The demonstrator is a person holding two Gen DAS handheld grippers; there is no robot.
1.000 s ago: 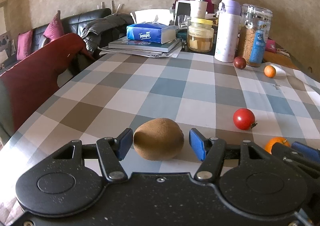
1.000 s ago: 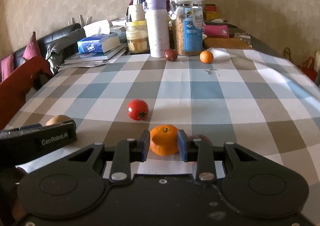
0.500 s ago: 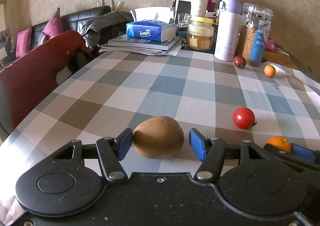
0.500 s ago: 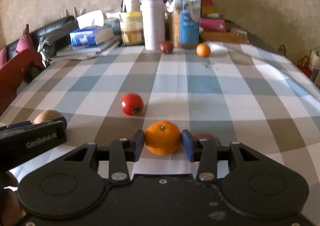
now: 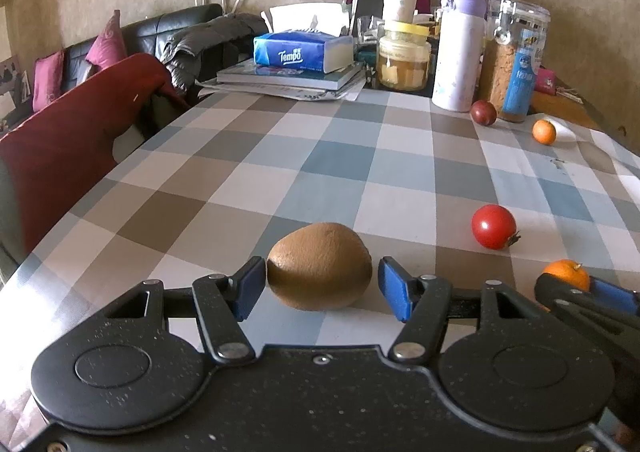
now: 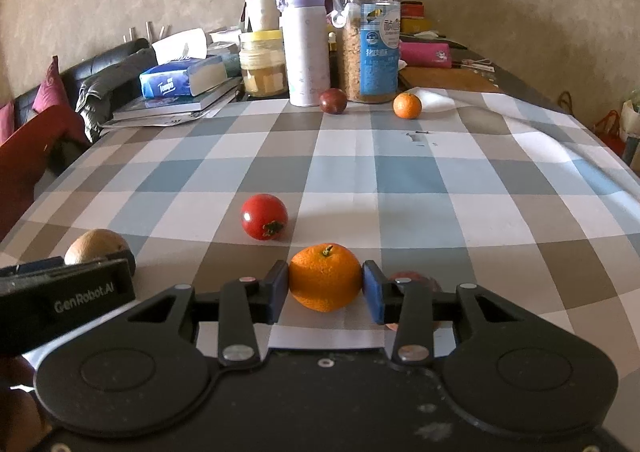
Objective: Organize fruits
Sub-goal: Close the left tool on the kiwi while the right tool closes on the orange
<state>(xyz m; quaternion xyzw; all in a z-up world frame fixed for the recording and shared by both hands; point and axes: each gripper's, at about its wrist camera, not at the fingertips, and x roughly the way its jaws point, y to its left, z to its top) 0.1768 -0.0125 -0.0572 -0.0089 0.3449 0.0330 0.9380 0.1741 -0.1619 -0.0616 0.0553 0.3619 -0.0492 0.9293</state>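
A brown kiwi (image 5: pixel 320 266) lies on the checked tablecloth (image 5: pixel 360 180) between the blue pads of my left gripper (image 5: pixel 322 279). That gripper is open, with a gap at the right pad. An orange (image 6: pixel 325 277) sits between the pads of my right gripper (image 6: pixel 325 286). Its jaws are closing, and the pads stand right at the orange's sides without squeezing it. A red tomato (image 6: pixel 264 217) rests just beyond. Far back lie a dark red plum (image 6: pixel 333 101) and a small orange (image 6: pixel 407 105). A reddish fruit (image 6: pixel 404 276) is mostly hidden behind the right finger.
Along the far edge stand a jar (image 6: pixel 262 62), a white bottle (image 6: pixel 306 44), a cereal canister (image 6: pixel 370 40), and a tissue box on books (image 6: pixel 182 82). A red chair (image 5: pixel 72 140) and a black sofa are at the left. White paper (image 6: pixel 328 338) lies under my right gripper.
My right gripper's jaws have spread from a tight squeeze on the orange, which now looks round and unpinched. The left gripper and the kiwi have not moved.
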